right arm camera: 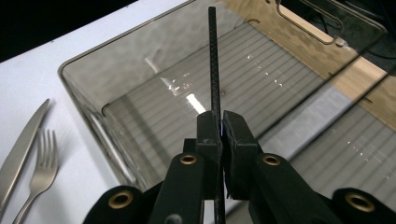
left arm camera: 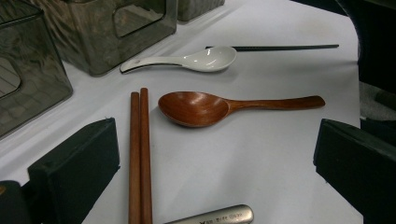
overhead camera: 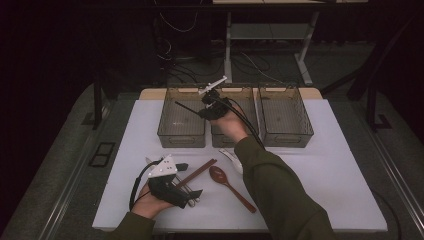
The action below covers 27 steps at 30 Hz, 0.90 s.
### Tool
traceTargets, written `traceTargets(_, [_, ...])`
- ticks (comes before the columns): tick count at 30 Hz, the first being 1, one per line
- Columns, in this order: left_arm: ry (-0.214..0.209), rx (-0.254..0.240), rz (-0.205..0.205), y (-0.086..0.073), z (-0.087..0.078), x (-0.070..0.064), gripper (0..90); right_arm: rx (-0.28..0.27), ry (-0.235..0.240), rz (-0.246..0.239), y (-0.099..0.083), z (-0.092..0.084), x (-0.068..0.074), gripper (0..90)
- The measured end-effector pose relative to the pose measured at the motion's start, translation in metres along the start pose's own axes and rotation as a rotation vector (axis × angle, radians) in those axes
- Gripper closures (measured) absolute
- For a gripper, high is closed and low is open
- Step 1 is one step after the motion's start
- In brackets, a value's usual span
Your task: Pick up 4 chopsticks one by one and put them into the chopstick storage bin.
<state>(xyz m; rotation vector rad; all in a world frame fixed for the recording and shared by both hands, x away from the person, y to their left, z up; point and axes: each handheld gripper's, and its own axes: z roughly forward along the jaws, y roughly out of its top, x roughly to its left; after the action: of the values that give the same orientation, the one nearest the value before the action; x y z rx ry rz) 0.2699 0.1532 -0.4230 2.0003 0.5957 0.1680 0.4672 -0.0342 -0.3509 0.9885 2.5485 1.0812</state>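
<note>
White table [overhead camera: 320,165] with three clear bins set side by side along its far edge: left bin [overhead camera: 181,134], middle bin [overhead camera: 226,140], right bin [overhead camera: 285,136]. The right gripper [overhead camera: 201,113] is held over the left and middle bins; its jaws are pressed together on a black chopstick [overhead camera: 187,108], which juts out over the left bin. In the right gripper view the same black chopstick [right arm camera: 214,70] runs up from between the clamped jaws, above the ribbed floor of the bin [right arm camera: 154,121]; a knife [right arm camera: 21,140] and a fork [right arm camera: 39,175] lie on the table just beside that bin. The left gripper [overhead camera: 192,196] rests at the near left of the table, its jaws standing wide apart with nothing between the pads. Ahead of it lie a pair of brown chopsticks [left arm camera: 140,154], a wooden spoon [left arm camera: 201,108], a white spoon [left arm camera: 191,60] and a second black chopstick [left arm camera: 285,47]. The brown chopsticks touch along their length; the wooden spoon lies just beside them.
</note>
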Motion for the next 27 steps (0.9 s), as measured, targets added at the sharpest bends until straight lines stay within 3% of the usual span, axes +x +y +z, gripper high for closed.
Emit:
traceTargets(12, [-0.005, -0.008, -0.008, 0.0, -0.001, 0.0, 0.0, 0.036, 0.005, -0.005, 0.014, 0.032, 0.007, 85.7])
traceTargets(16, [-0.006, -0.009, -0.006, 0.0, -0.001, 0.0, 0.0, 0.056, -0.018, 0.007, 0.018, 0.042, 0.007, 85.6])
traceTargets(27, [-0.014, -0.014, -0.005, 0.0, -0.002, 0.001, 0.0, 0.096, -0.056, -0.032, 0.03, 0.06, 0.011, 85.5])
